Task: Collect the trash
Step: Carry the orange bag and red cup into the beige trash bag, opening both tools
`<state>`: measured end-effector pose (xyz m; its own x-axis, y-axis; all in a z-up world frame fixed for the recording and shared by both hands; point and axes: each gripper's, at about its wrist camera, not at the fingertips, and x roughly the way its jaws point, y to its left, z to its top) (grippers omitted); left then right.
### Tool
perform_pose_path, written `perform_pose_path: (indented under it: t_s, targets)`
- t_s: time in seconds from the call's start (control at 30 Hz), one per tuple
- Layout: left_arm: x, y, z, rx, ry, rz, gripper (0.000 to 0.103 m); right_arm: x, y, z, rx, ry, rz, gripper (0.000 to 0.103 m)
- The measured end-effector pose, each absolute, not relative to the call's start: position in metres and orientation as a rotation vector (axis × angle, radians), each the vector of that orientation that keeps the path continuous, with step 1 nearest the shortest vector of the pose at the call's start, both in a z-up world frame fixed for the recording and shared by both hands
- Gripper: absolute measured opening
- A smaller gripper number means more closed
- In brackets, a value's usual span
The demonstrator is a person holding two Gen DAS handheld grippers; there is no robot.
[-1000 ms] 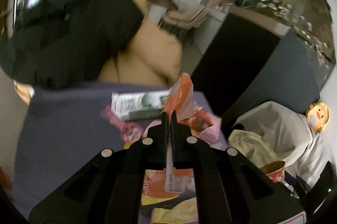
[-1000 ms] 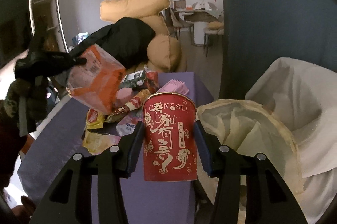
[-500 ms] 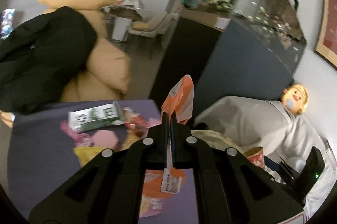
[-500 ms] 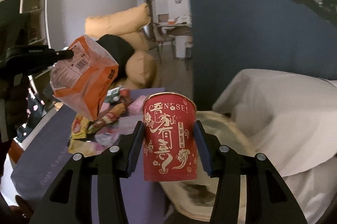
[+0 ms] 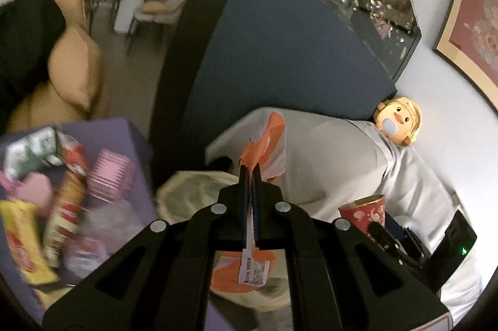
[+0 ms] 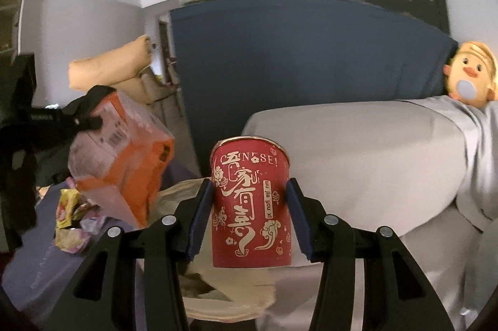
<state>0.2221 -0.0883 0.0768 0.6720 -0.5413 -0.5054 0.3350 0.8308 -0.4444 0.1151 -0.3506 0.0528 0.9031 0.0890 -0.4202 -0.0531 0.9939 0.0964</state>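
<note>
Reading "CHINESE!" in gold on the red paper cup point(image 6: 251, 203), plus large gold Chinese characters and small sideways print too fine to read. Orange snack bag point(image 6: 119, 153) carries a white barcode label, text illegible. Right gripper point(image 6: 251, 217) points slightly downward, jaws wide, blue pads pressed on both sides of the cup, cup upright and lifted off any surface, above the beige trash bag point(image 6: 224, 284). Left gripper point(image 5: 250, 175) tilts downward, jaws pinched fully together on the top edge of the orange snack bag point(image 5: 264, 141); the bag hangs below it, over the open beige trash bag point(image 5: 193, 191). In the left wrist view the cup point(image 5: 364, 214) shows at lower right. Purple tabletop point(image 5: 137, 175) at left carries loose wrappers: a yellow packet point(image 5: 23, 240), a pink ribbed tray point(image 5: 109, 175), a green-white pack point(image 5: 31, 150); print blurred. Duck plush point(image 6: 471, 74) sits on the grey-covered sofa point(image 6: 358, 150).
</note>
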Motion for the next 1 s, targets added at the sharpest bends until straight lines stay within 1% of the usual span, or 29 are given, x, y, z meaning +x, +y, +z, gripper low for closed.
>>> perform_pose_path:
  t_s: [0.1, 0.2, 0.27, 0.37, 0.47, 0.57, 0.7, 0.73, 0.8, 0.9, 1.0]
  targets:
    - [0.234, -0.104, 0.054, -0.356, 0.682, -0.496, 0.002, 0.117, -0.360, 0.047, 0.096, 0.444, 0.049, 0.046]
    - [0.241, -0.119, 0.031, -0.298, 0.681, -0.474, 0.002, 0.119, -0.364, 0.039, 0.101, 0.458, 0.035, 0.046]
    - [0.247, -0.135, 0.004, -0.216, 0.758, -0.441, 0.002, 0.120, -0.367, 0.035, 0.105, 0.468, 0.033, 0.046]
    - [0.255, -0.144, -0.036, -0.175, 0.912, -0.425, 0.002, 0.122, -0.368, 0.030, 0.109, 0.481, 0.034, 0.046]
    - [0.259, -0.151, -0.064, -0.151, 0.997, -0.417, 0.002, 0.128, -0.365, 0.025, 0.117, 0.495, 0.041, 0.046]
    - [0.260, -0.156, -0.078, -0.134, 1.016, -0.420, 0.002, 0.133, -0.363, 0.023, 0.113, 0.502, 0.050, 0.046]
    - [0.260, -0.155, -0.074, -0.145, 0.994, -0.445, 0.003, 0.138, -0.361, 0.024, 0.124, 0.506, 0.066, 0.046]
    - [0.259, -0.151, -0.069, -0.160, 0.982, -0.450, 0.007, 0.138, -0.360, 0.025, 0.127, 0.505, 0.072, 0.046]
    - [0.256, -0.140, -0.058, -0.197, 0.961, -0.460, 0.034, 0.139, -0.355, 0.026, 0.133, 0.507, 0.090, 0.046]
    - [0.247, -0.113, -0.036, -0.241, 0.902, -0.446, 0.040, 0.144, -0.339, 0.026, 0.126, 0.520, 0.140, 0.046]
    - [0.231, -0.082, -0.017, -0.217, 0.829, -0.375, 0.044, 0.155, -0.311, 0.023, 0.098, 0.535, 0.199, 0.046]
